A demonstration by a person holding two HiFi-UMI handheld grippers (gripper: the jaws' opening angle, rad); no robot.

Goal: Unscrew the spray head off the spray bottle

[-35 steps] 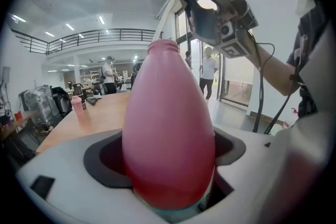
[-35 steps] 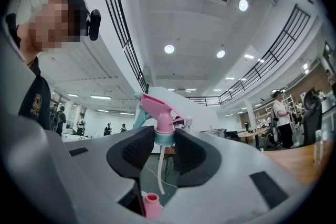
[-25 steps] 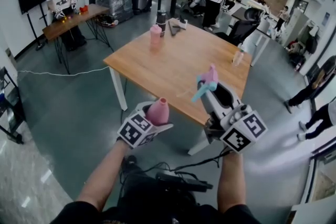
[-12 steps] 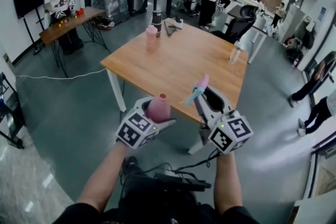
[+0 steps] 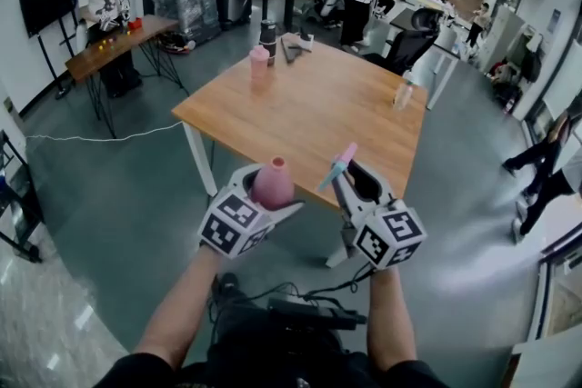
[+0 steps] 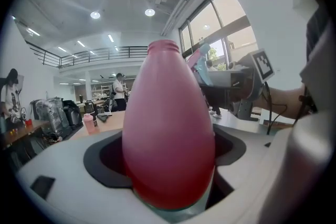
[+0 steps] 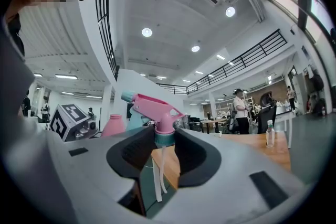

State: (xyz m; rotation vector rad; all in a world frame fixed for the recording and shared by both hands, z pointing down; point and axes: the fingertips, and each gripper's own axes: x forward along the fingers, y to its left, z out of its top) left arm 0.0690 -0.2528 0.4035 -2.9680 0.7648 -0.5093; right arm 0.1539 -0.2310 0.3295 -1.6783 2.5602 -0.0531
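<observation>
My left gripper (image 5: 264,195) is shut on a pink spray bottle (image 5: 272,184), which stands upright with its neck bare; it fills the left gripper view as the bottle (image 6: 168,134) between the jaws. My right gripper (image 5: 344,175) is shut on the pink and teal spray head (image 5: 338,165), held apart from the bottle to its right. In the right gripper view the spray head (image 7: 156,115) sits pinched at its teal collar between the jaws, its white dip tube (image 7: 158,176) hanging free, and the bottle (image 7: 112,126) shows at left. Both grippers hover in front of the wooden table's (image 5: 309,118) near edge.
On the table's far side stand a pink bottle (image 5: 259,64), a dark bottle (image 5: 267,38) and a small clear bottle (image 5: 401,94). People stand around other desks behind. A cable and black gear (image 5: 309,312) lie on the floor by my feet.
Both grippers have come down and toward me. The right gripper with the spray head moved left, closer to the bottle in the left gripper.
</observation>
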